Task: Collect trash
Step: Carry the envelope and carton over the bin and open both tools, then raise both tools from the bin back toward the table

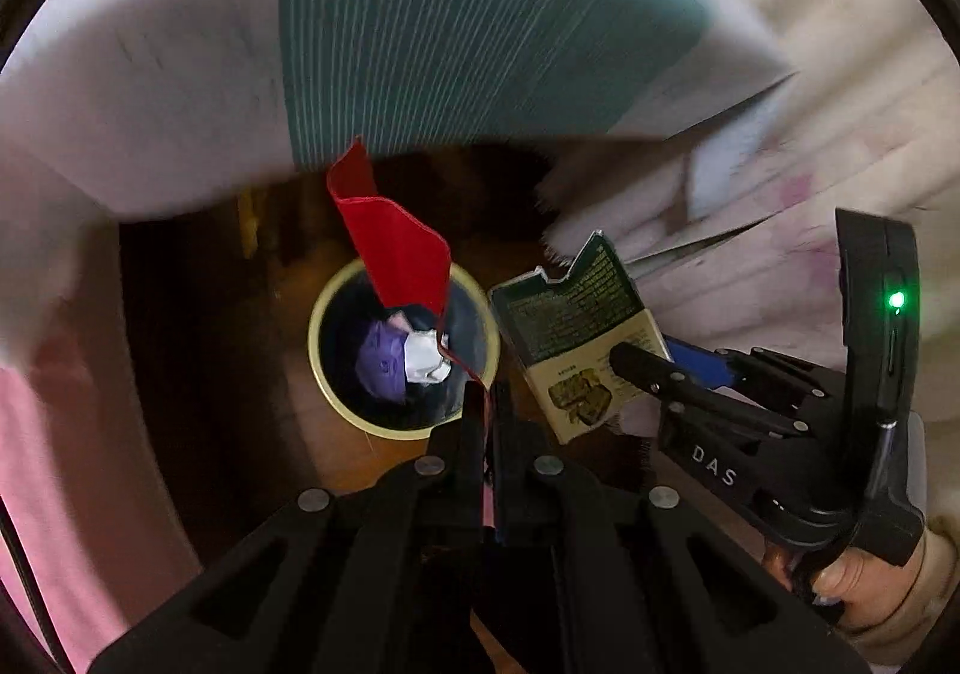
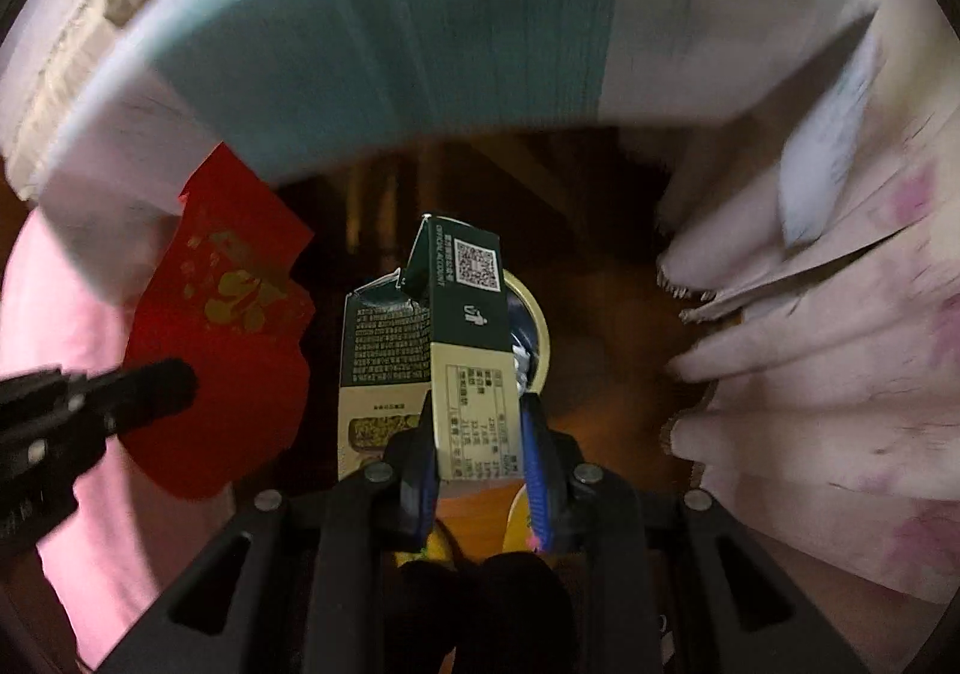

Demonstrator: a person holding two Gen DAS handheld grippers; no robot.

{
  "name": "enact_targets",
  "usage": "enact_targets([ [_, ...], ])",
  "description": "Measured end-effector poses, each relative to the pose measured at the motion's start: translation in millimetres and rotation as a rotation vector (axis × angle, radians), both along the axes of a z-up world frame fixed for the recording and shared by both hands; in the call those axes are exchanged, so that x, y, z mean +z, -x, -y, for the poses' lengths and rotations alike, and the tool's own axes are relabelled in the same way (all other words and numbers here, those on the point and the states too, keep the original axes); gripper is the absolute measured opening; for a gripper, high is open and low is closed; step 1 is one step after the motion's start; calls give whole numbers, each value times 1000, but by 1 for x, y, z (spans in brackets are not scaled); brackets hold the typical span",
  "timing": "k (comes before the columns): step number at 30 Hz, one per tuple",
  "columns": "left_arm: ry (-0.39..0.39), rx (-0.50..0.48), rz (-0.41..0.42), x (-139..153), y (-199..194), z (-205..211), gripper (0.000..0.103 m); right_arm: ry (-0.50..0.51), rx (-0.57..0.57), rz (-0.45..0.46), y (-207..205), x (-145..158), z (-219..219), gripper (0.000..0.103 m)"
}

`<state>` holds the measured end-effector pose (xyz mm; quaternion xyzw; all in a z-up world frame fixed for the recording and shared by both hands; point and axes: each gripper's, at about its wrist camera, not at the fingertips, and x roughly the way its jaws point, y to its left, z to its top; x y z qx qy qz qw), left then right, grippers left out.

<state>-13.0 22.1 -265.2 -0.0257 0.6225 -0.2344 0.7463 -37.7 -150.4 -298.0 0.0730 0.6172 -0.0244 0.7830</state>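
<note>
The left gripper (image 1: pixel 487 395) has its fingers pinched together on the red envelope (image 1: pixel 393 248), which stands above the yellow-rimmed bin (image 1: pixel 318 368). Just right of the bin, the right gripper (image 2: pixel 477 434) clamps the green-and-cream carton (image 2: pixel 474 374) between its blue pads. Inside the bin lies what looks like crumpled purple and white trash (image 1: pixel 405 359).

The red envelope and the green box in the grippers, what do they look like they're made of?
The red envelope looks like thin matte paper: it bends and creases, with gold print on one face. The green box looks like printed paperboard with a slight sheen: crisp folded edges, a torn flap showing a pale core, a QR code and label text. The bin below seems plastic or coated metal; too blurred to tell.
</note>
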Motion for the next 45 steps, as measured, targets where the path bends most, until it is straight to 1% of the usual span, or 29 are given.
enact_targets([
  [3, -9, 22, -37, -61, -12, 8, 0, -2, -4, -21, -13, -50, 4, 24],
  [5, -21, 23, -41, -92, -18, 13, 0, -5, -3, -29, -22, -85, 6, 24],
  [6, -34, 22, -36, -111, -22, 16, 0, -4, -1, -31, -25, -97, 7, 24],
  [9, -53, 14, -28, -149, -33, 23, 0, -3, 5, -36, -36, -138, 9, 24],
  [11, -75, 7, -19, -166, -38, 26, 4, -4, 7, -40, -40, -157, 9, 24],
  [12, -85, 6, -27, -177, -41, 27, 10, -7, 7, -40, -43, -163, 10, 24],
  [13, -96, 12, -33, -185, -45, 28, 20, -11, 9, -42, -46, -171, 10, 24],
  [14, -108, 19, -37, -193, -46, 27, 27, -9, 11, -42, -48, -177, 10, 24],
  [15, -128, 28, -37, -200, -47, 25, 44, -8, 13, -41, -48, -181, 9, 24],
  [16, -141, 36, -33, -205, -49, 24, 65, -13, 13, -39, -50, -185, 8, 24],
  [17, -154, 48, -26, -207, -49, 21, 73, -18, 12, -38, -51, -189, 8, 24],
  [18, -162, 64, -15, -209, -48, 16, 76, -20, 11, -38, -52, -192, 8, 24],
  [21, -184, 103, -4, -208, -51, 3, 76, -38, 17, -37, -54, -199, 5, 25],
  [23, -198, 136, 5, -207, -50, -9, 76, -53, 22, -35, -55, -200, 1, 27],
  [26, -222, 181, 27, -201, -47, -24, 76, -86, 33, -33, -59, -203, -8, 27],
  [27, -228, 198, 37, -198, -47, -29, 76, -102, 41, -27, -60, -202, -11, 30],
  [29, -234, 224, 50, -194, -47, -38, 76, -112, 55, -17, -62, -200, -17, 44],
  [30, -234, 234, 53, -192, -47, -41, 76, -112, 63, -11, -62, -199, -20, 58],
  [31, -232, 242, 55, -188, -48, -44, 76, -110, 67, -5, -63, -198, -22, 67],
  [35, -232, 265, 71, -175, -47, -52, 76, -103, 76, 10, -63, -185, -24, 67],
  [38, -226, 277, 74, -159, -42, -53, 76, -98, 73, 22, -60, -168, -22, 67],
  [41, -215, 285, 74, -135, -37, -55, 76, -90, 75, 26, -55, -142, -23, 67],
  [45, -206, 288, 93, -90, -31, -57, 76, -99, 60, 23, -46, -99, -21, 67],
])
